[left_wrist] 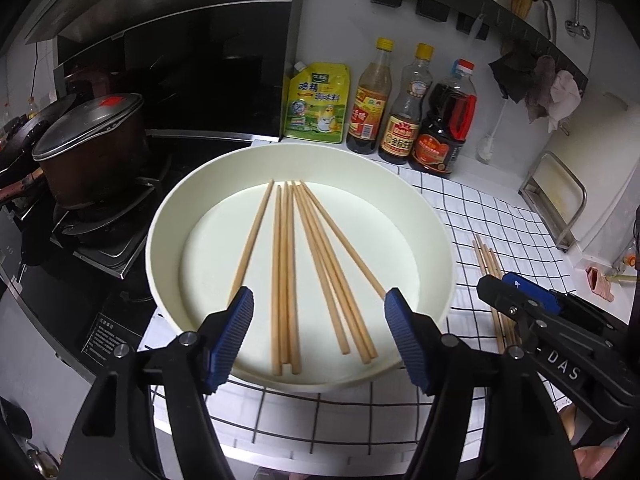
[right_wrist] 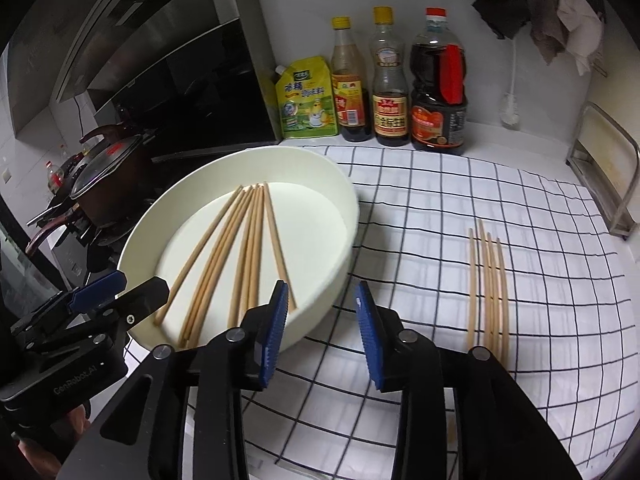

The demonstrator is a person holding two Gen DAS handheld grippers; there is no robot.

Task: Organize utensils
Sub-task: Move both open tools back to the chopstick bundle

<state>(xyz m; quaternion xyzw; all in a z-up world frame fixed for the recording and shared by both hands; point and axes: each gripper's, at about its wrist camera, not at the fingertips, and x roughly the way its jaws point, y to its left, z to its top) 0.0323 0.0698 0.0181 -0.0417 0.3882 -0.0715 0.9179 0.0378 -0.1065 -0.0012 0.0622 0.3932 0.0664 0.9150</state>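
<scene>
Roughly halfway, I'd guess: a few chopsticks (right_wrist: 489,286) are lined up near the checked cloth's (right_wrist: 440,216) right edge, more are still loose in the white basin (left_wrist: 168,216). Left gripper (left_wrist: 319,338) is wide, right gripper (right_wrist: 322,330) narrower, both empty.

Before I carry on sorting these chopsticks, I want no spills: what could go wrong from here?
The basin overhangs the counter edge beside the stove; a push could tip it off. Its chopsticks lie fanned and touching, so a pinch may catch several. The open left gripper and open right gripper work close together at the rim and could collide. The chopsticks on the cloth could roll if nudged.
</scene>
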